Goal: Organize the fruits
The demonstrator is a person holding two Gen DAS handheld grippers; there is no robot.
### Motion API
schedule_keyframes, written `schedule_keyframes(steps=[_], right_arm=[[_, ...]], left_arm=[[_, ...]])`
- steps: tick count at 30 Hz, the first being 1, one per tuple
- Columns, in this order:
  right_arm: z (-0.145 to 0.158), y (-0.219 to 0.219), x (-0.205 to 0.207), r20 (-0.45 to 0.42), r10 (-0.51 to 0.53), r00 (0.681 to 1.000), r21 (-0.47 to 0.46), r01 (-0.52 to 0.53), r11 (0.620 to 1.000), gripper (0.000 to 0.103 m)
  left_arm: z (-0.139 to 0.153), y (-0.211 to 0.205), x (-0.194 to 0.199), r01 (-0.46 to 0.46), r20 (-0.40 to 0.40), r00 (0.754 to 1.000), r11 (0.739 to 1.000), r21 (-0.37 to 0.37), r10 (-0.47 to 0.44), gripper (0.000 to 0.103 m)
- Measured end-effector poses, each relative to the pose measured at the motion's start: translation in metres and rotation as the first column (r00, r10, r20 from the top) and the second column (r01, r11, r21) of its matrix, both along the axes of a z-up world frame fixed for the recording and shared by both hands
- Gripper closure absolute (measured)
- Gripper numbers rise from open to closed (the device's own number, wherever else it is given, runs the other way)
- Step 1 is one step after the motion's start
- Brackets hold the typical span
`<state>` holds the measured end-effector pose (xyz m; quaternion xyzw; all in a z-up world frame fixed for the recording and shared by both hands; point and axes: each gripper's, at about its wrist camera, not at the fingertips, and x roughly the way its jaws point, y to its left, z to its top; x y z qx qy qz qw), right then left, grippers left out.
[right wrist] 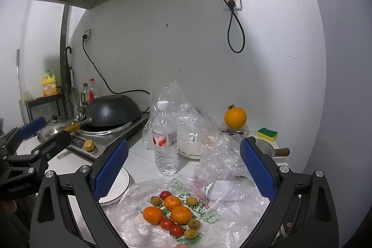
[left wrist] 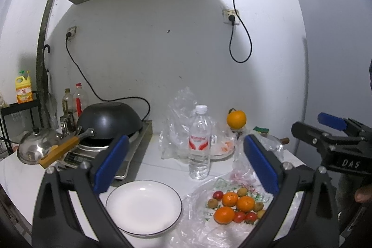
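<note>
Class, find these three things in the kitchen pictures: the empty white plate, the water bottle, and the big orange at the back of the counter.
white plate [left wrist: 139, 208], left wrist view, bare centre of the dish.
water bottle [right wrist: 165, 145], right wrist view, middle of the body.
big orange [right wrist: 235, 117], right wrist view, centre of its peel.

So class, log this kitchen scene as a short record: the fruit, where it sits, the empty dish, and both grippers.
fruit pile: three orange mandarins, red cherry tomatoes and small brownish round fruits, on a clear plastic bag
dish: empty white round plate with dark rim, left of the pile
lone fruit: large orange near the wall
left gripper: open, empty
right gripper: open, empty
</note>
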<state>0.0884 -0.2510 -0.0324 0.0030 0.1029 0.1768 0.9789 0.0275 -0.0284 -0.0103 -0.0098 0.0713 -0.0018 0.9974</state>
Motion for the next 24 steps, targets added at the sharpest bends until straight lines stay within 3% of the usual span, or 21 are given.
schedule_keyframes(steps=[24], right_arm=[[-0.006, -0.002, 0.006, -0.016, 0.014, 1.0, -0.022, -0.015, 1.0, 0.005]], left_arm=[[-0.01, -0.012, 0.008, 0.036, -0.032, 0.999, 0.999, 0.007, -0.036, 0.003]])
